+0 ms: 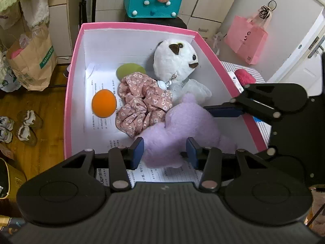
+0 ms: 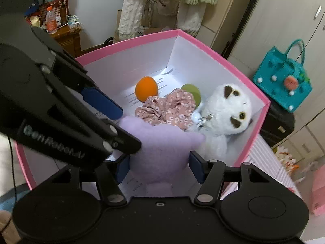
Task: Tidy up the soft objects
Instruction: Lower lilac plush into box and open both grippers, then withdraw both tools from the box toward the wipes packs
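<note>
- Two grippers are lowered into the pink box (image 1: pixel 71 77); the purple plush (image 1: pixel 182 130) lies inside, against the floral scrunchie (image 1: pixel 140 101).
- Left gripper (image 1: pixel 165 152) and right gripper (image 2: pixel 160 166) both straddle the plush, jaws spread, seemingly unclamped.
- Release should be confirmed before withdrawal, so nothing is dragged out.

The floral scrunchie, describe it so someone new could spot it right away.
Look inside the pink box. In its middle, between the orange ball and the white plush cat, lies the floral scrunchie. It is the only patterned, crumpled fabric there.
</note>
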Tool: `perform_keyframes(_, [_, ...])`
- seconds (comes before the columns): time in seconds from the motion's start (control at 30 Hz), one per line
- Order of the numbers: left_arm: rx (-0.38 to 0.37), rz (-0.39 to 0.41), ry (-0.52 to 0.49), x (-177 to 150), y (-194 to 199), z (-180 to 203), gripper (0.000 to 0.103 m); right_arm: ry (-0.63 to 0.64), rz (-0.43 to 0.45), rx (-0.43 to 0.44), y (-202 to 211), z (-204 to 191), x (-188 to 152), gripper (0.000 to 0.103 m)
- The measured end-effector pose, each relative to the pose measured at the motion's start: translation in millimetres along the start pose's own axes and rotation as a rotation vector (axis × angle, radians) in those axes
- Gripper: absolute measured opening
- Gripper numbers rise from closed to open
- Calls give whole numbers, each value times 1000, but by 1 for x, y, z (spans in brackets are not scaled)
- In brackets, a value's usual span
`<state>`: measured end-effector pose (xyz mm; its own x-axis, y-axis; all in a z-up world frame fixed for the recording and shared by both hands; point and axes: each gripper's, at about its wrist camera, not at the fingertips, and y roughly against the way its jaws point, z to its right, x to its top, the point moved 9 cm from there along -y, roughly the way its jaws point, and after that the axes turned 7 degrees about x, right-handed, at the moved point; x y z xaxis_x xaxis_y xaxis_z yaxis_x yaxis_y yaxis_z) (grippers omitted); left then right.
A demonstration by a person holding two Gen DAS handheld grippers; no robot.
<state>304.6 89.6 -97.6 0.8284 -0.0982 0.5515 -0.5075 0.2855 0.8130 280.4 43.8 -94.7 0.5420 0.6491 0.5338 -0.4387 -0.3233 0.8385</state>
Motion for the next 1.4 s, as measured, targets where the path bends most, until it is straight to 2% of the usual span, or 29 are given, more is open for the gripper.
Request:
perform_keyframes(0.23, [38,69,-29,2,24,-2,48,-20,117,30,43,2,-3,67])
perform_keyframes(0.5, [82,130,-52,-2,67,0,52,-106,204,90,89,5,-18,68])
perform_keyframes(0.9, [108,155,-184,-24,135,40,57,-113,316,179,163,-15,-35,68])
perform_keyframes(1.03, [174,189,-259,-31,152,53,58,-116,337,186,184,-19,-44,68])
perform_keyframes(1.27, [170,168,-344,-50,165,81,61,-120,324,186,203,-22,-71,68])
perform_keyframes(1.4, [146,134,-387,-66,162,97,61,-160,316,228,208,-22,-88,68])
